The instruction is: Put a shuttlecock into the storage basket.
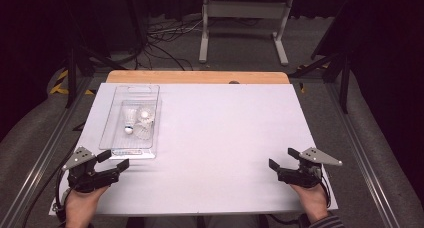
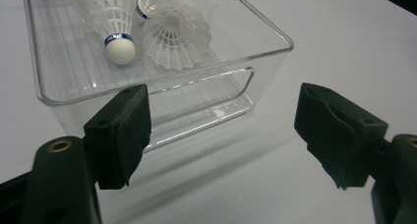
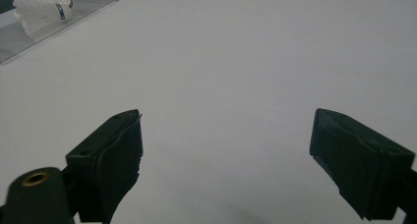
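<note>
The left tool (image 1: 114, 159) rests at the near left of the worktop (image 1: 215, 138), jaws spread wide and holding nothing, aimed at the near end of the clear box (image 2: 255, 57) just beyond it. That placing suggests it is ready to reach in or steady the box. The box sits at the far left of the worktop, long side running away from the person. It is hard, see-through plastic with rounded corners, a ribbed floor and a cut-out handle slot in the near wall. Inside lie the shuttlecocks (image 2: 169, 40), close together: white, netlike plastic skirts flaring from rounded caps, one with a blue band. The right tool (image 1: 281, 159) waits at the near right, well apart from the box, jaws equally wide and empty, over the smooth, pale, matte sheet.
</note>
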Action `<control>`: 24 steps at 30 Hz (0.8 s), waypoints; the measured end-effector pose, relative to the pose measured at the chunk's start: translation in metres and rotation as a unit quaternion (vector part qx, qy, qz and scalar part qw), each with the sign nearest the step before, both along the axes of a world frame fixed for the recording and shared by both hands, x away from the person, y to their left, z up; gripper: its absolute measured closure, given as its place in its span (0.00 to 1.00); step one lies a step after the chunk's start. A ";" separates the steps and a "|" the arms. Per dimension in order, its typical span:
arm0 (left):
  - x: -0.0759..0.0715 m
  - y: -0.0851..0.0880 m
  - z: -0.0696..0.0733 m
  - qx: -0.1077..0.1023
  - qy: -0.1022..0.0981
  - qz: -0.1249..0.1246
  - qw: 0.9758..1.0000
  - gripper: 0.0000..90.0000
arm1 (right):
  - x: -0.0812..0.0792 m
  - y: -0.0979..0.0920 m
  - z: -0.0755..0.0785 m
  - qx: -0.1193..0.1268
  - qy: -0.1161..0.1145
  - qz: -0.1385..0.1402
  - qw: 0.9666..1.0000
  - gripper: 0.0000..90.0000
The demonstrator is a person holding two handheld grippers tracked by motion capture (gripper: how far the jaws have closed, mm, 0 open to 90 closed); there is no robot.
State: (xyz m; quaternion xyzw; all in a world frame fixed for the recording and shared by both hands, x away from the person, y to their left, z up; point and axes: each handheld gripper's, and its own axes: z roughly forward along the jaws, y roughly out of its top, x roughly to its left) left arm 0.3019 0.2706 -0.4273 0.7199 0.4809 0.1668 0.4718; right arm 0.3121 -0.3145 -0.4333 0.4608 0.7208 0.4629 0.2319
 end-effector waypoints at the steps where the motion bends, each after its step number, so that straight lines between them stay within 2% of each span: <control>1: 0.000 0.000 0.000 0.001 0.002 -0.002 1.000 0.25 | 0.000 0.000 0.000 0.000 0.000 0.000 1.000 0.15; 6: 0.000 0.001 -0.002 0.000 0.005 -0.006 1.000 0.25 | 0.000 0.000 0.000 -0.001 0.002 0.002 1.000 0.15; 10: 0.000 0.003 -0.003 -0.011 0.008 -0.004 1.000 0.25 | -0.001 0.000 0.000 -0.001 0.002 0.001 1.000 0.15; 24: -0.001 0.002 -0.003 -0.008 0.008 -0.006 1.000 0.25 | -0.003 0.000 0.001 0.002 -0.002 0.003 1.000 0.15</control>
